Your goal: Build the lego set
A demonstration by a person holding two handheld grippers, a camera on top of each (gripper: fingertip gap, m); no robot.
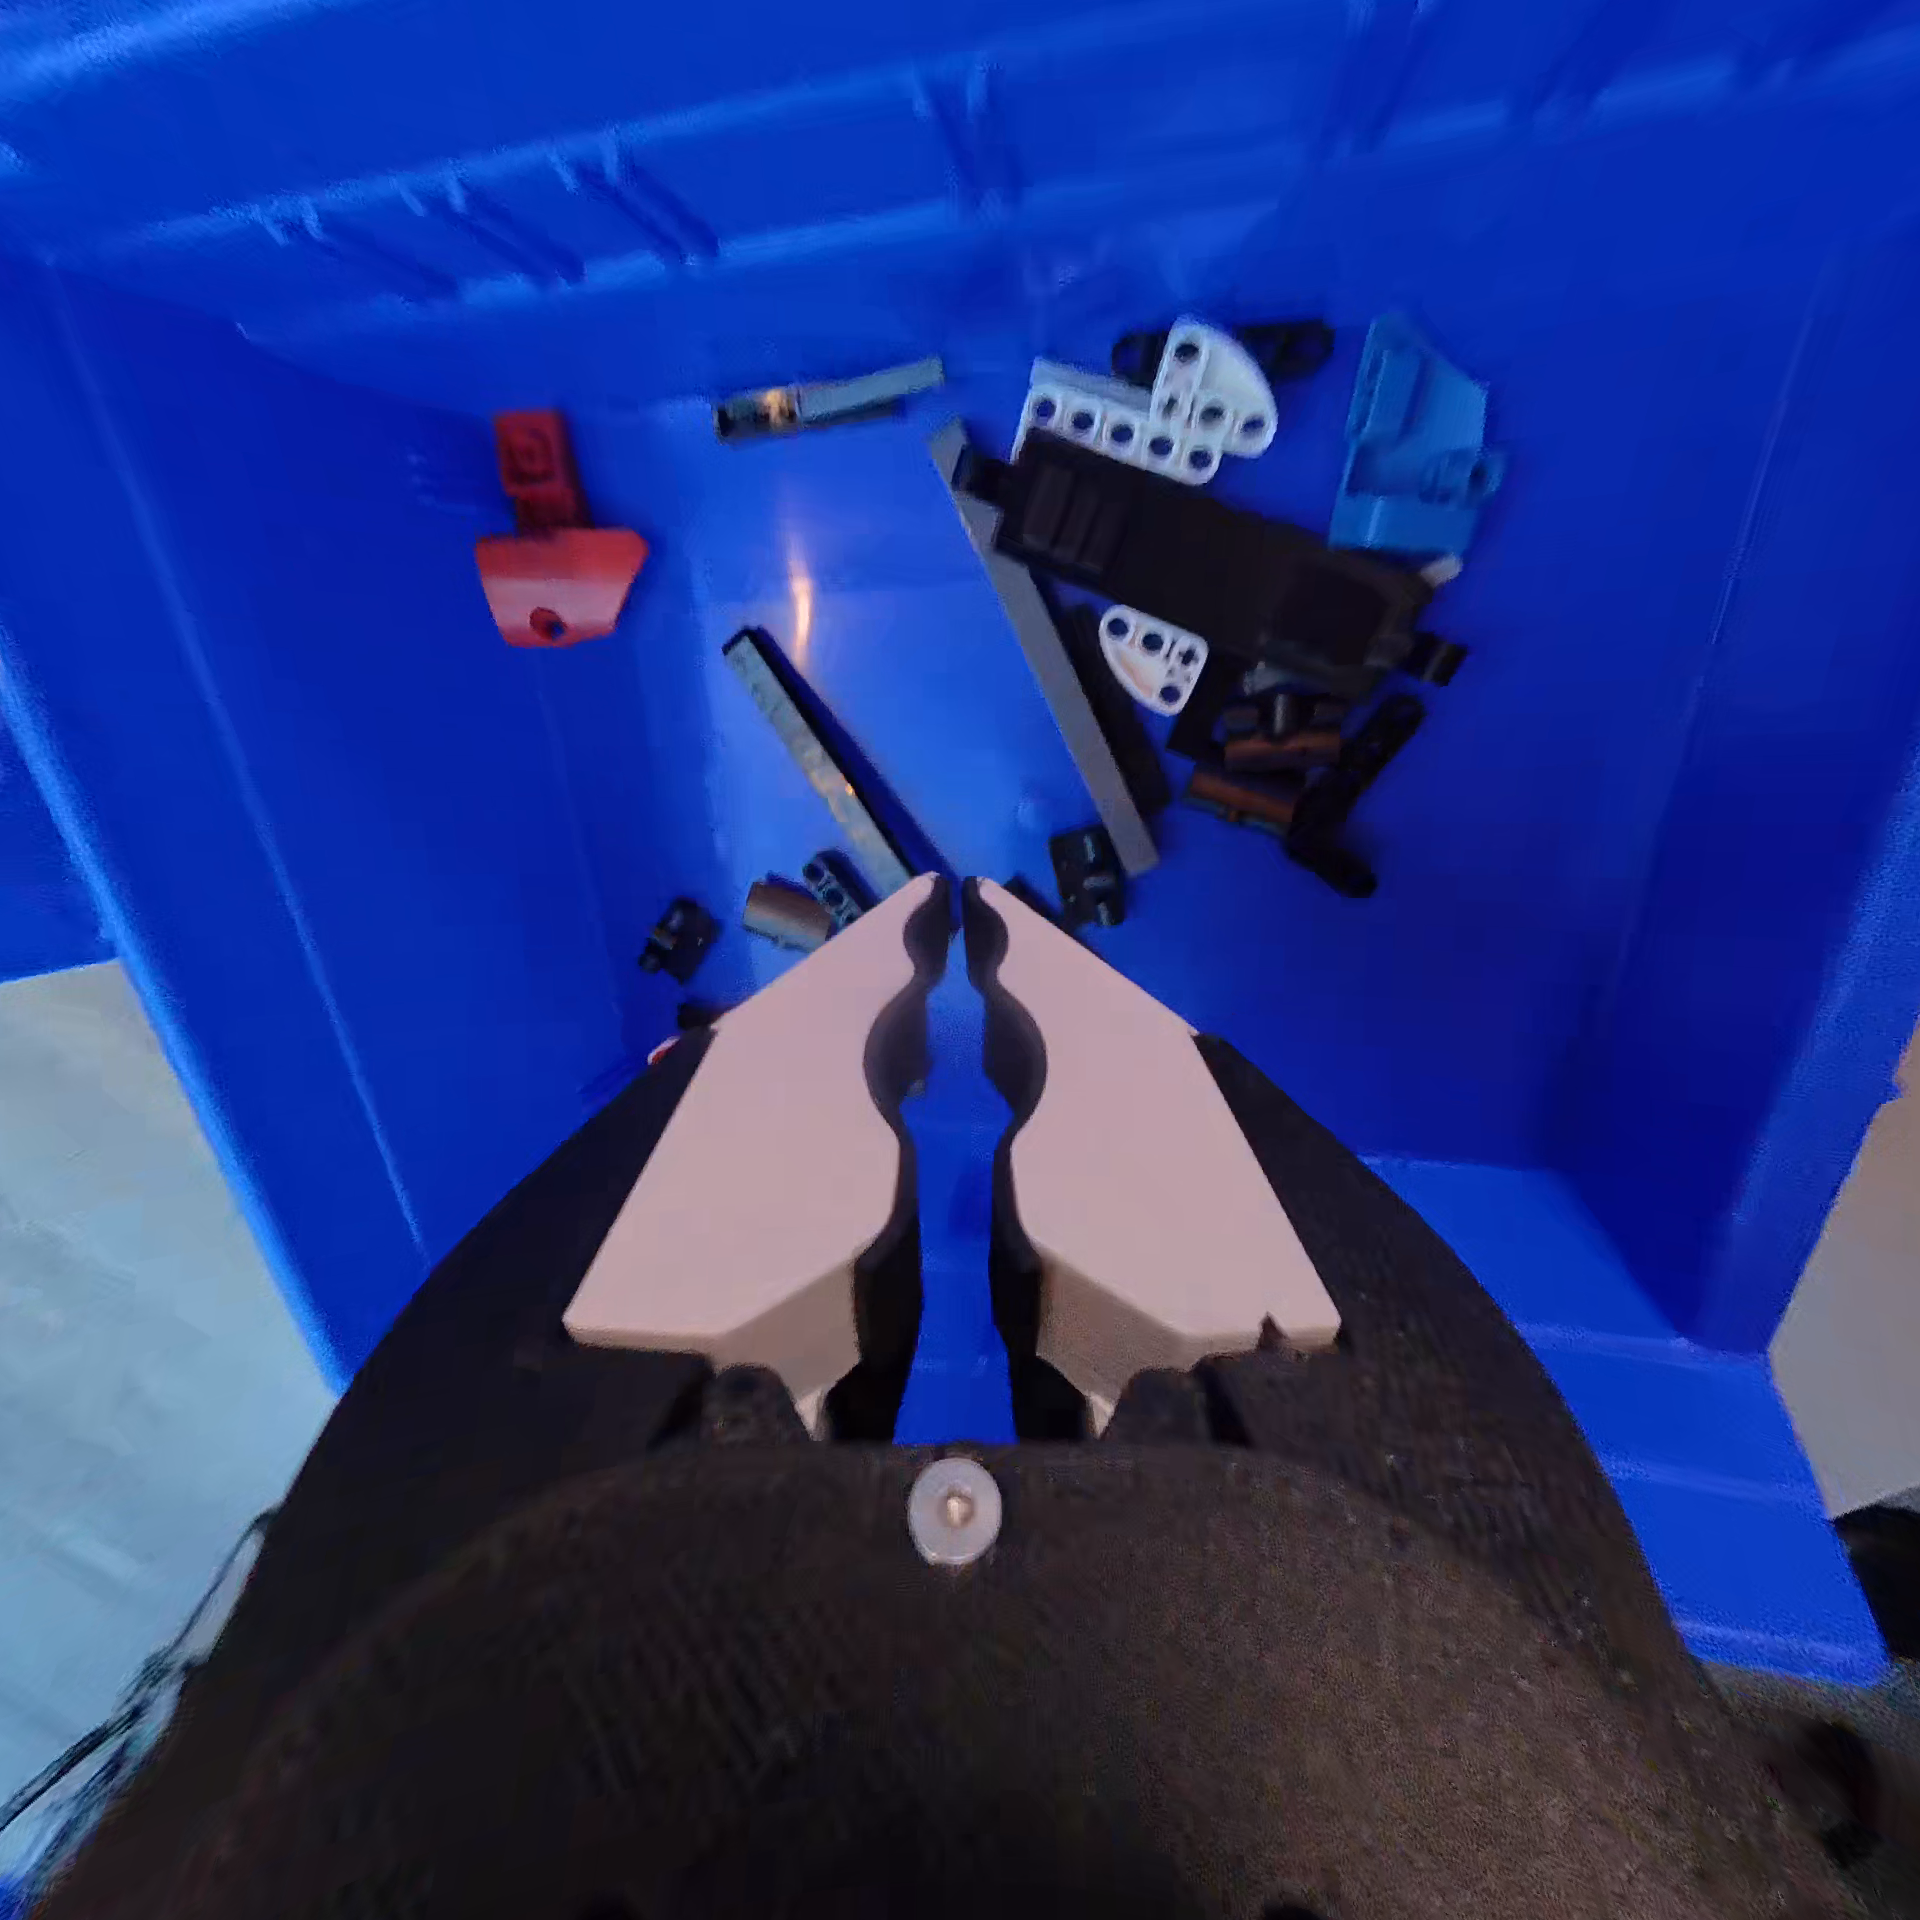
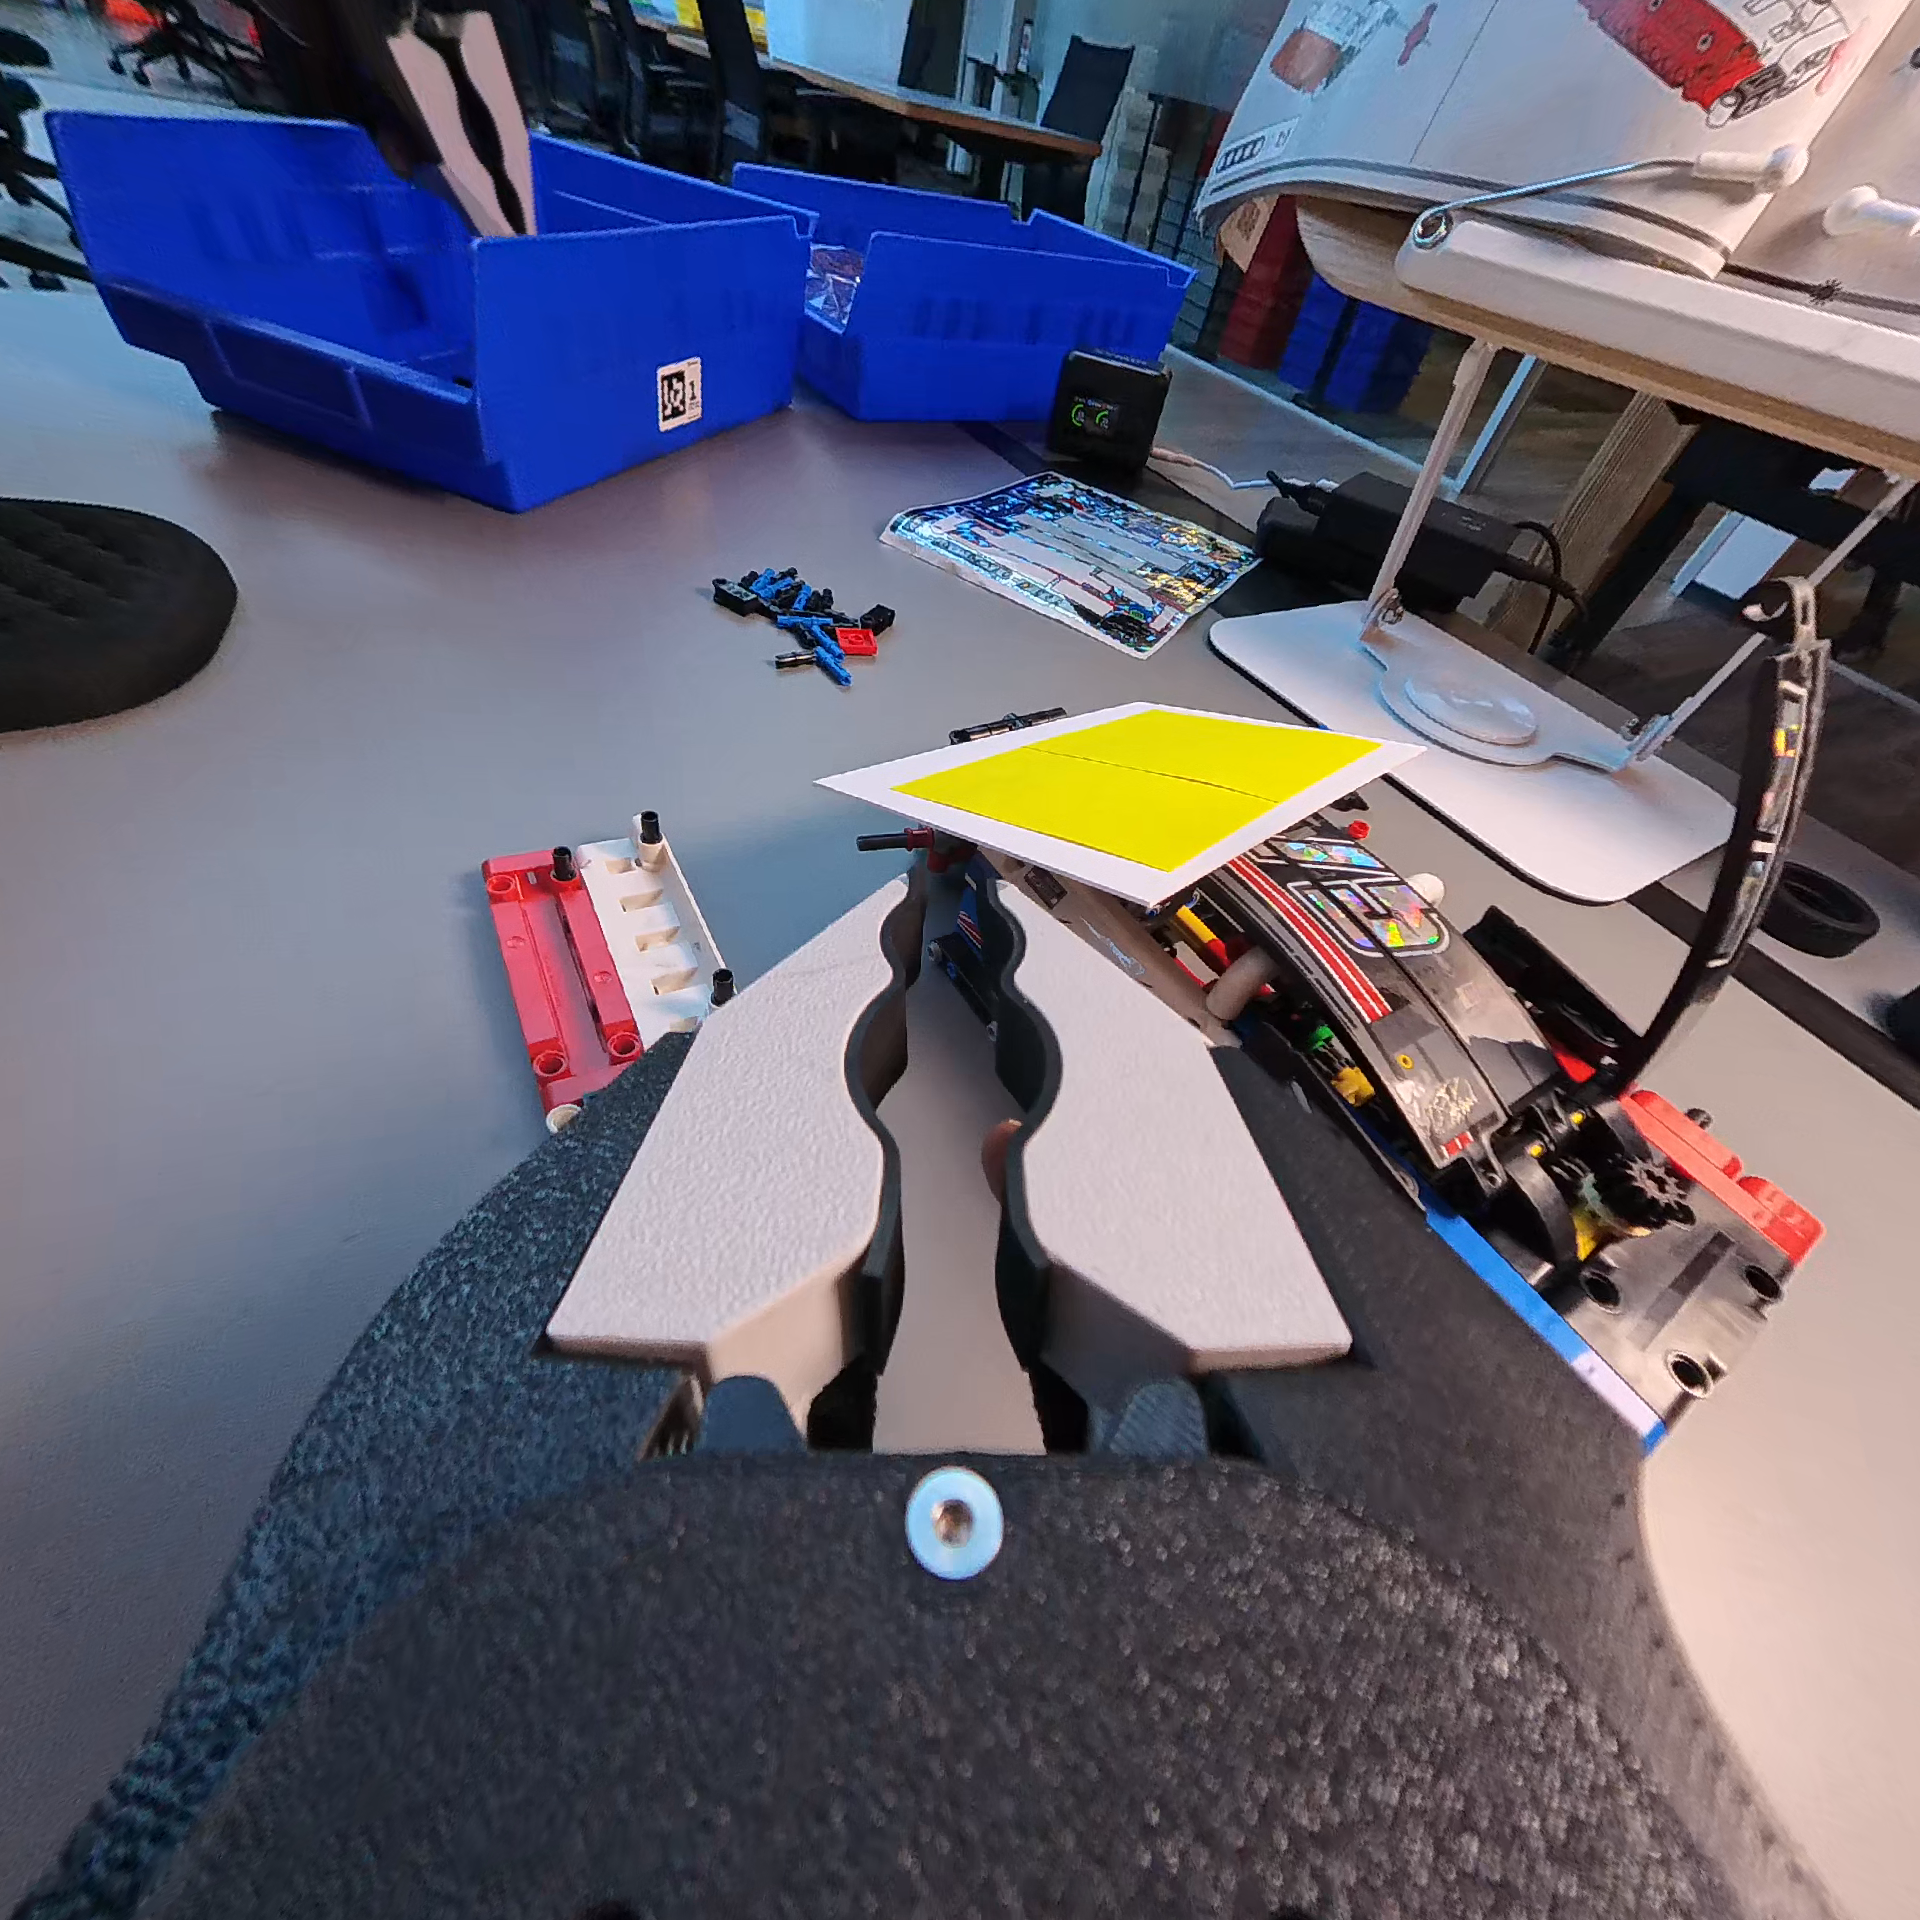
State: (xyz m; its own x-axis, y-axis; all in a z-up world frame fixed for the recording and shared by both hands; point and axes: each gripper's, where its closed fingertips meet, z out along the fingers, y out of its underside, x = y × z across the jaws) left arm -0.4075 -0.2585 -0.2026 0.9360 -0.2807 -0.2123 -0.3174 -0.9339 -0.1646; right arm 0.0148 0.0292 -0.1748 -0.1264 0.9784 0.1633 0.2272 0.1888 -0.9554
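Left gripper (image 1: 957, 891): inside blue bin (image 1: 312, 727), tips nearly together, nothing between them, hovering over the bin floor. Bare floor straight ahead of the tips, up the middle. Grey beam (image 1: 821, 774) just left of the tips; long grey bar (image 1: 1049, 665) just right. Red piece (image 1: 556, 582) near the left wall, apart from the rest. Black panel (image 1: 1216, 551), white plates (image 1: 1164, 410) and blue piece (image 1: 1413, 457) heaped toward the right wall.

Right gripper (image 2: 951, 904): low over table (image 2: 312, 935), fingers slightly parted, tips at the edge of the car model (image 2: 1403, 997); grip uncertain. Yellow card (image 2: 1132, 790) resting on the model. Red-white panel (image 2: 603, 956) just left of the fingers. Small pins (image 2: 805, 618) farther out; open table between. Stand base (image 2: 1475, 748) right.
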